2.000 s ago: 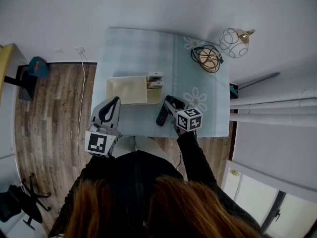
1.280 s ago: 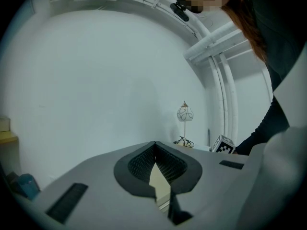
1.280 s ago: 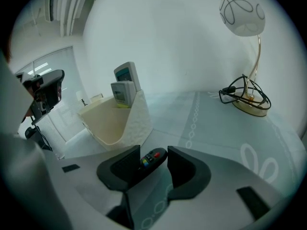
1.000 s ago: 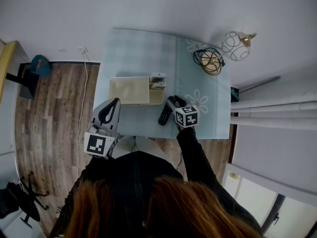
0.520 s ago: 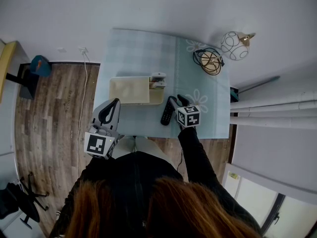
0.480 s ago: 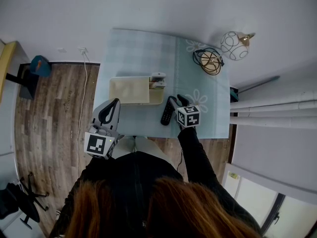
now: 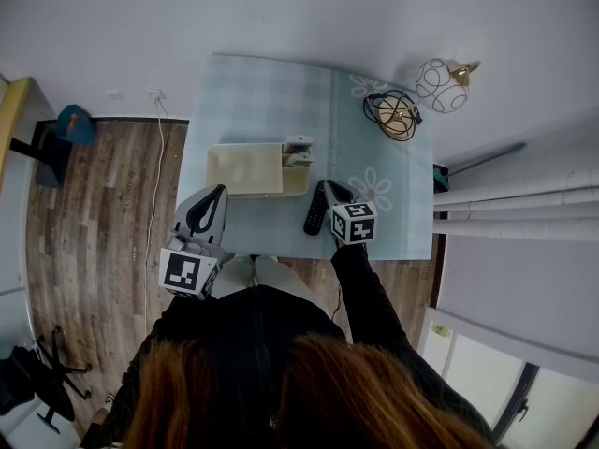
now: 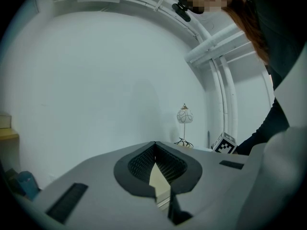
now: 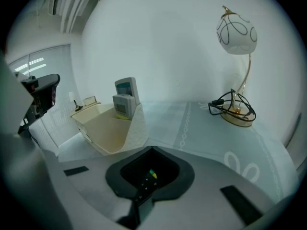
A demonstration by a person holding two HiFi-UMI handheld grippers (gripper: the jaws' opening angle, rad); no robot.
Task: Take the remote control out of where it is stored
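Black remote control (image 7: pixel 314 210) lies out on the tablecloth (image 7: pixel 267 87), just beside the cream organizer (image 7: pixel 245 169), near the table's front edge. My right gripper (image 7: pixel 329 195) has just snapped shut, empty, tips over it; I reckon a nudge could slide it off. My left gripper (image 7: pixel 220 188) is shut and empty too. No legible print anywhere.

The left gripper (image 8: pixel 154 146) fills the lower half, its jaws closed tip to tip with nothing gripped. Beyond them a white-globed lamp (image 8: pixel 184 115) stands near the table's (image 8: pixel 200 149) far edge, before a bare white wall (image 8: pixel 96 80). To the lamp's right are a marker cube (image 8: pixel 224 143) and a dark sleeve (image 8: pixel 268 128).
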